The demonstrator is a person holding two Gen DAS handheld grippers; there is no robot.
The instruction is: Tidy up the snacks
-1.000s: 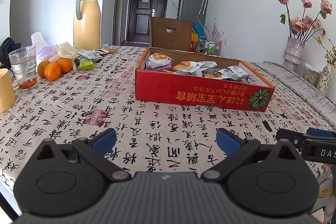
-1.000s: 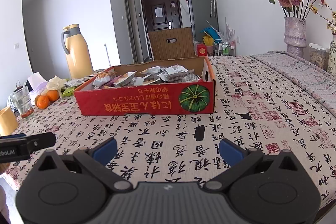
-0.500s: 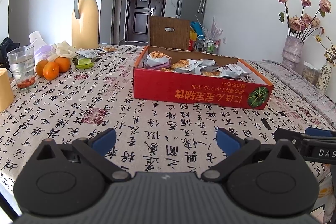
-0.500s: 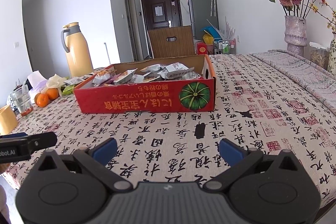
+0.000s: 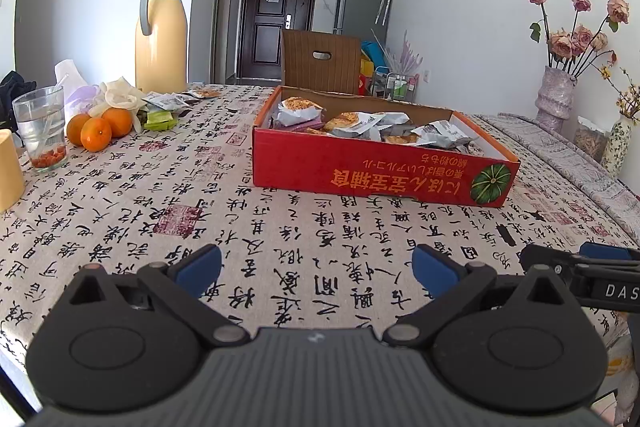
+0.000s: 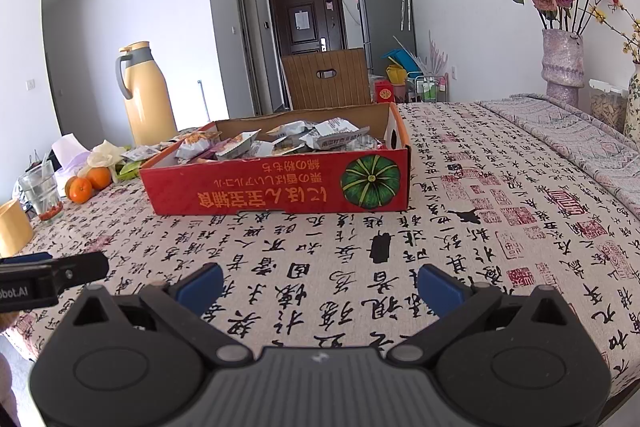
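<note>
A red cardboard box (image 5: 376,173) with a pumpkin picture stands on the patterned tablecloth, filled with several silver snack packets (image 5: 356,123). It also shows in the right wrist view (image 6: 280,191) with its packets (image 6: 332,137). A few loose packets (image 5: 164,101) lie on the cloth near the thermos. My left gripper (image 5: 316,269) is open and empty, low over the near table edge, well short of the box. My right gripper (image 6: 320,285) is open and empty, also short of the box. Each gripper's tip shows at the side of the other's view.
A yellow thermos (image 5: 161,35), oranges (image 5: 98,129), a glass (image 5: 40,127) and a yellow cup (image 5: 8,175) stand at the left. Vases with dried roses (image 5: 556,99) stand at the right. A wooden chair (image 5: 322,61) is behind the table.
Both grippers have drifted slightly; the box sits a little lower and nearer in the right wrist view. Both stay open and empty.
</note>
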